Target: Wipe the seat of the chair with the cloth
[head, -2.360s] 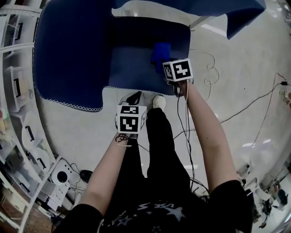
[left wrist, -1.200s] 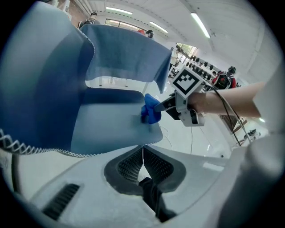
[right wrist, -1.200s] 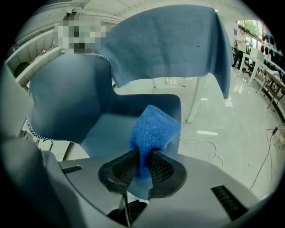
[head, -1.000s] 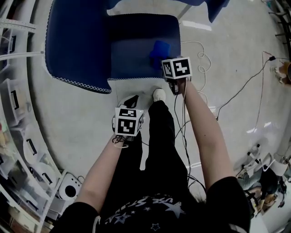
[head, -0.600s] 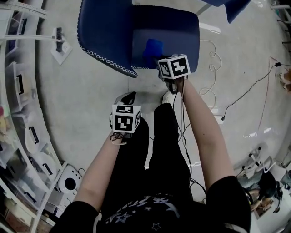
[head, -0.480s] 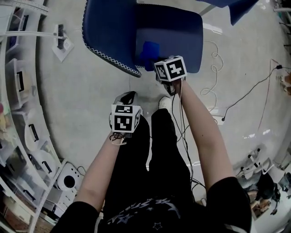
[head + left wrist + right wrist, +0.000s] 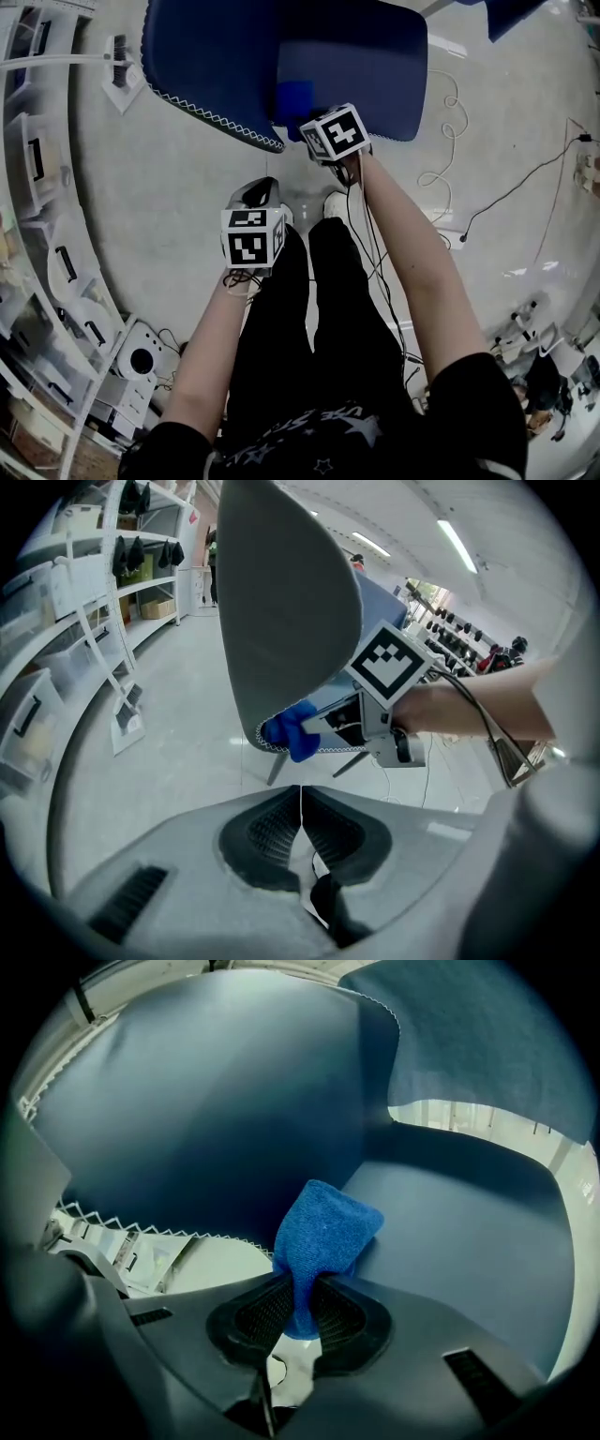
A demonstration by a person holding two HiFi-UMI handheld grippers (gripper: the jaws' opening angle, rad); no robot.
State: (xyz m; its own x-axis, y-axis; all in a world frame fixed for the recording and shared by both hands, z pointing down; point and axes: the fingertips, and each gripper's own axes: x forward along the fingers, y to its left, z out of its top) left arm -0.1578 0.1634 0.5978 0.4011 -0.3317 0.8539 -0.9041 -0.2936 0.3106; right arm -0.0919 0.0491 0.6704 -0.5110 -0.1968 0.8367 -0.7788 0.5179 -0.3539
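Right gripper (image 7: 304, 114) is clenched on the blue cloth (image 7: 293, 96); the right gripper view shows both jaws pinching a bunched fold of cloth (image 7: 323, 1232), with the rest bulging out past the tips over the chair seat (image 7: 469, 1232). In the head view the cloth sits on the seat (image 7: 366, 56) near its 9 o'clock edge, just beside the darker blue backrest (image 7: 206, 47) with the white zigzag stitching. 2.4 s ago the cloth was more toward the 3 o'clock half of the seat, so it has travelled across toward 9 o'clock; since 0.5 s ago the right gripper's marker cube has slid a bit further toward 10 o'clock and the chair now fills the 12 o'clock part of the view. Left gripper (image 7: 260, 193) hangs at 7 o'clock of the right one, well apart from the chair, over the floor (image 7: 159, 187) by the person's black-trousered leg (image 7: 281, 309), about where it was before; its jaws are pressed together with nothing between them, as the left gripper view (image 7: 300, 825) shows. That view also catches the right gripper with the cloth (image 7: 289, 735) at the edge of the grey chair shell (image 7: 291, 602). White shoe (image 7: 334, 202) at 6 o'clock of the seat, cables (image 7: 441, 178) on the floor at 3 o'clock, shelving (image 7: 37, 187) at 9 o'clock
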